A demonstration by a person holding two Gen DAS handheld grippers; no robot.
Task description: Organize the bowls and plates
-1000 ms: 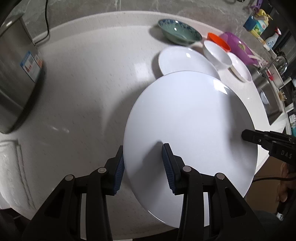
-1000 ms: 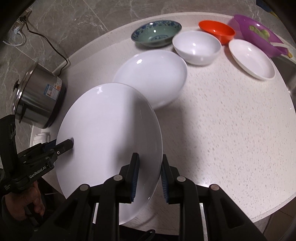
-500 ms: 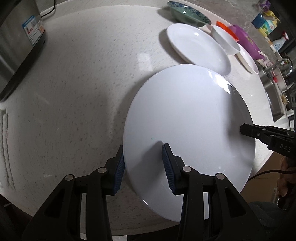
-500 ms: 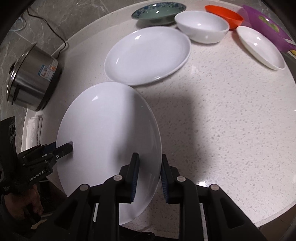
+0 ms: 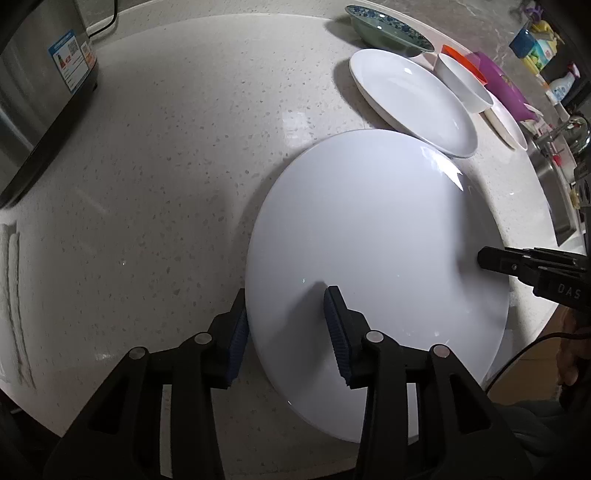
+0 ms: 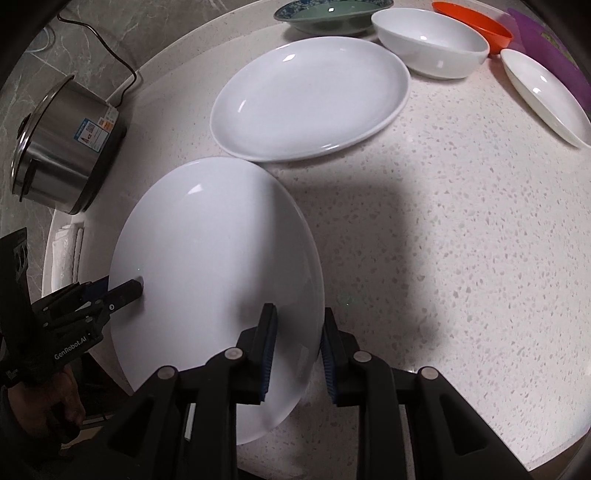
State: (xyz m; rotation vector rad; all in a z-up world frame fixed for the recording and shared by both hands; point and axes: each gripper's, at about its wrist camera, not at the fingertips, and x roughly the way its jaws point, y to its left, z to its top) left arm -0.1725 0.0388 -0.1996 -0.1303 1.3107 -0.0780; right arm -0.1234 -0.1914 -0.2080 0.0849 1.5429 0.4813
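Note:
A large white plate (image 5: 369,258) (image 6: 214,258) lies low over the speckled counter (image 5: 166,166) near its front edge, held from both sides. My left gripper (image 5: 288,332) has the plate's near-left rim between its blue pads; its jaws are opening. On the opposite rim my right gripper (image 6: 299,350) is shut, a pad on each face. Each gripper's tip shows in the other view. Behind it rest an oval white plate (image 6: 310,99), a white bowl (image 6: 428,44), a green patterned bowl (image 6: 328,14), an orange bowl (image 6: 476,26) and a small white dish (image 6: 546,96).
A steel rice cooker (image 6: 62,144) with a cord stands at the counter's left. A purple dish (image 5: 498,85) and a sink with a tap (image 5: 554,177) lie to the right. A folded cloth (image 5: 14,306) lies by the left edge. A person's hand (image 6: 55,398) holds the left gripper.
Both grippers came down together with the large plate, bringing it close to the counter. The dishes at the back now sit higher in both views.

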